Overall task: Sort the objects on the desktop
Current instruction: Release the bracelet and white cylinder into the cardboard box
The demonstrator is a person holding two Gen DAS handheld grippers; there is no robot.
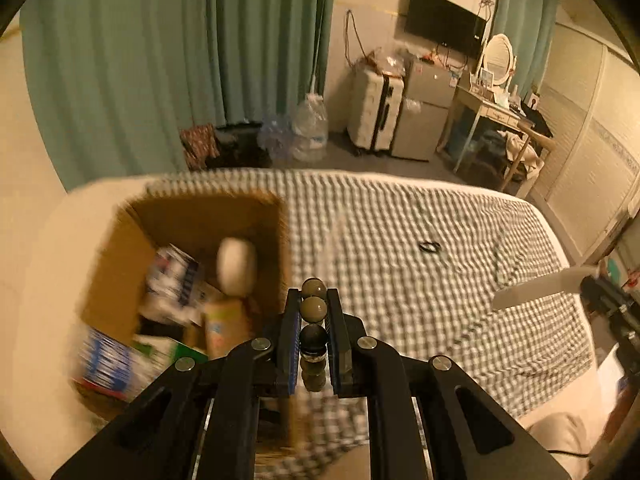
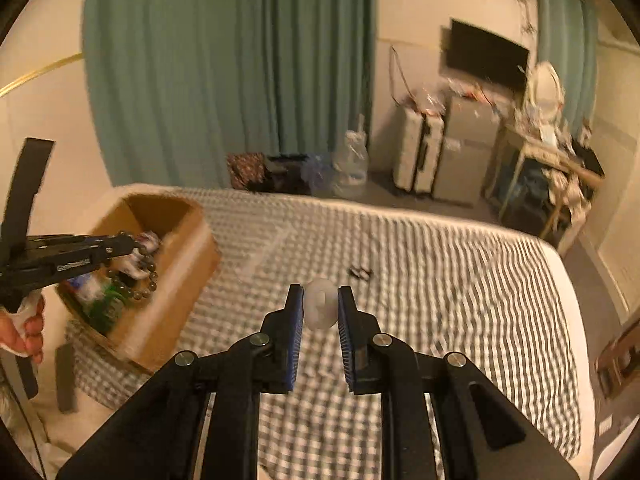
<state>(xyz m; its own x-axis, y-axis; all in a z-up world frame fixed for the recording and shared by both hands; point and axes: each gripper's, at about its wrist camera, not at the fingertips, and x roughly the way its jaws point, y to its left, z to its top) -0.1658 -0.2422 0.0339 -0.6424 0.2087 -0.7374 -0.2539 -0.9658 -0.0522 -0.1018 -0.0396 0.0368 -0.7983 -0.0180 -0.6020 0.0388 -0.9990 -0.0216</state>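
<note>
My left gripper (image 1: 314, 293) is shut on a string of dark and olive beads (image 1: 314, 310). It hangs above the near right corner of an open cardboard box (image 1: 200, 205). The right wrist view shows that gripper (image 2: 124, 245) from the side, with the bead loop (image 2: 141, 282) dangling over the box (image 2: 176, 280). Several packets and a white egg-shaped thing (image 1: 237, 266) lie inside the box. My right gripper (image 2: 320, 294) is shut on a small white rounded object (image 2: 320, 308) above the bed. The left wrist view shows that object (image 1: 532, 290) at the right edge.
The box stands on a bed with a grey-and-white checked cover (image 2: 440, 300). A small black item (image 2: 362, 273) lies mid-bed. A person's hand (image 2: 24, 332) holds the left tool. Beyond the bed are water bottles (image 1: 310, 128), a suitcase (image 1: 374, 114), a small fridge (image 1: 426, 108) and a dressing table (image 1: 496, 112).
</note>
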